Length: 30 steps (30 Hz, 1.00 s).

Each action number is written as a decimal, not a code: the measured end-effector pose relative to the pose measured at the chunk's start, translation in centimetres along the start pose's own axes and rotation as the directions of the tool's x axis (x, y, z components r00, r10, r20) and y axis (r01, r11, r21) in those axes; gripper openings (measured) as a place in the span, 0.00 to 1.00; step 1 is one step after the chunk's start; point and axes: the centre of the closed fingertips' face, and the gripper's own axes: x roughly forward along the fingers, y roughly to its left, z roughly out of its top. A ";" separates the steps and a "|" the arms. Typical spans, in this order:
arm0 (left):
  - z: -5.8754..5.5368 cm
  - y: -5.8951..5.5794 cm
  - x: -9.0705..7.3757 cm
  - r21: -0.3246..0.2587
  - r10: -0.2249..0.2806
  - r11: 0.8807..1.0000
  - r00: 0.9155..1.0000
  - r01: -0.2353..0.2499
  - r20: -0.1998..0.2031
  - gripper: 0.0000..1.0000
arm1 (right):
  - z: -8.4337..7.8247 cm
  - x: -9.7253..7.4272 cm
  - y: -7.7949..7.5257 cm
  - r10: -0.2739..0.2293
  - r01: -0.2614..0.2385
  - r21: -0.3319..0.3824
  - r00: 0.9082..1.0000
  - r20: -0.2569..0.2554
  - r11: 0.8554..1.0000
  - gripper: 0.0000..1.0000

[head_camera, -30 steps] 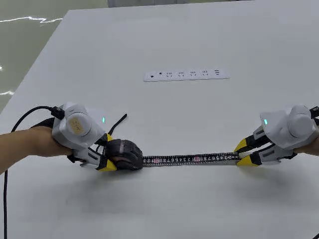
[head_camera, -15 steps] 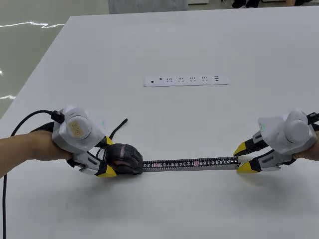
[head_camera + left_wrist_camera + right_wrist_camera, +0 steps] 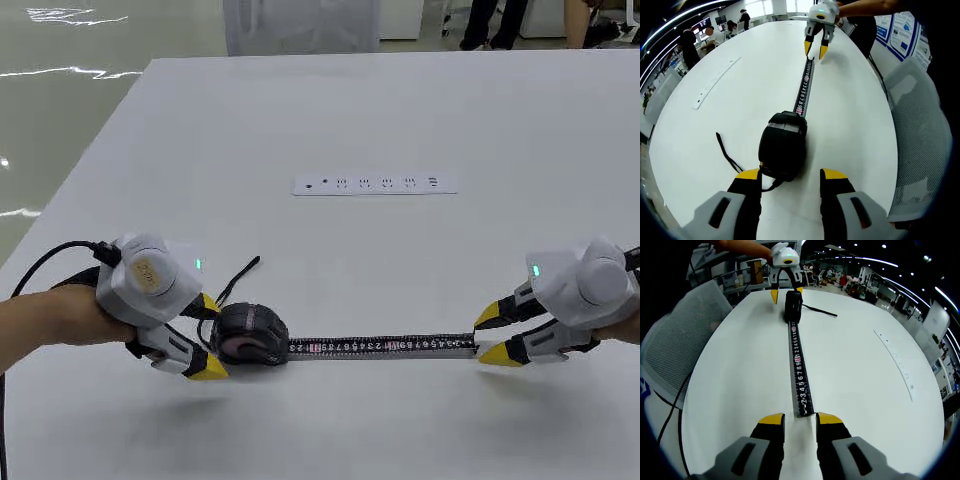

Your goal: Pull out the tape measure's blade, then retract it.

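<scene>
A black tape measure (image 3: 250, 335) lies on the white table (image 3: 350, 110) with its blade (image 3: 380, 346) drawn out flat to the right. My left gripper (image 3: 208, 336) sits just behind the case, open, its yellow tips either side of the case's rear without touching it. In the left gripper view the case (image 3: 783, 145) lies ahead of the spread jaws of that gripper (image 3: 791, 175). My right gripper (image 3: 492, 334) is open, and the blade end lies just ahead of its tips. In the right gripper view the blade (image 3: 799, 370) runs from this gripper (image 3: 801, 420) to the case (image 3: 793, 304).
A white power strip (image 3: 375, 184) lies flat further back on the table. The case's black wrist strap (image 3: 235, 275) trails toward it. A black cable (image 3: 40, 265) hangs from the left gripper. A mesh chair (image 3: 920, 130) stands at the near table edge.
The left gripper has opened and drawn back off the case. The right gripper has let go of the blade end. The blade stays drawn out on the table.
</scene>
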 end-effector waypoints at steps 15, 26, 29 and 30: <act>-0.3 -3.1 -1.8 -0.158 0.064 0.986 0.996 -0.053 0.065 0.52 | 0.5 -0.9 1.7 -0.069 0.066 0.105 0.997 0.028 0.992 0.32; -1.1 -4.7 -2.8 -0.262 0.163 0.956 0.981 -0.130 0.109 0.60 | 0.6 -1.4 3.2 -0.152 0.141 0.179 0.987 0.046 0.974 0.38; -1.6 -4.6 -2.8 -0.281 0.187 0.948 0.976 -0.149 0.115 0.61 | 0.8 -1.6 3.4 -0.173 0.159 0.205 0.983 0.053 0.966 0.39; -1.7 -4.5 -2.9 -0.291 0.197 0.944 0.974 -0.157 0.115 0.62 | 0.8 -1.7 3.5 -0.177 0.162 0.210 0.983 0.053 0.964 0.40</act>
